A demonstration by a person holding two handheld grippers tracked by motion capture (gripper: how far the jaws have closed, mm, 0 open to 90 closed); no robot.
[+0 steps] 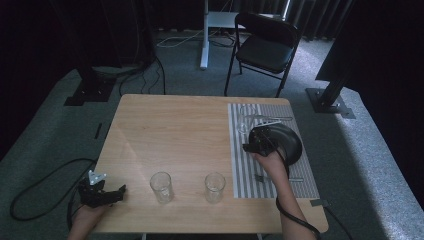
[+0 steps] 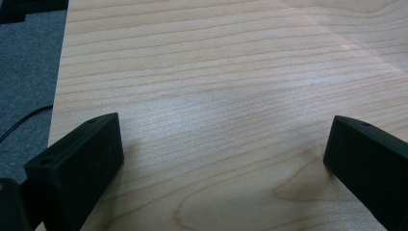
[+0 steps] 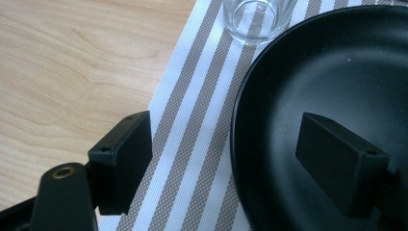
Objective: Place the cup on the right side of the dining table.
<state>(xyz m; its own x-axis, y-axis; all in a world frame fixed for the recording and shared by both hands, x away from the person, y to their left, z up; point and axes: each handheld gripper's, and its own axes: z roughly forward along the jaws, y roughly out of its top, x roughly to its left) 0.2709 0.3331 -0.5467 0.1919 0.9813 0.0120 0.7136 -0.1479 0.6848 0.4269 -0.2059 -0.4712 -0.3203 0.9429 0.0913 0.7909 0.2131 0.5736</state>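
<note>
My left gripper (image 2: 223, 159) has its jaws spread wide, nothing between them but bare wood. The left jaw sits low near the table's (image 2: 231, 72) left edge, the right jaw comes in at the frame's right side. Grey carpet (image 2: 26, 72) lies beyond that edge, with a thin black cable (image 2: 21, 122) curving across it. There's a faint light streak on the wood at upper right.

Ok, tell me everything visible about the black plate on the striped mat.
The black plate is round, shallow, matte and dark, possibly plastic or coated metal, and empty. It lies flat on the striped placemat, beside a clear glass at its far edge. The right tongs are open and straddle its near rim, one jaw over the inside, one over the mat.
</note>
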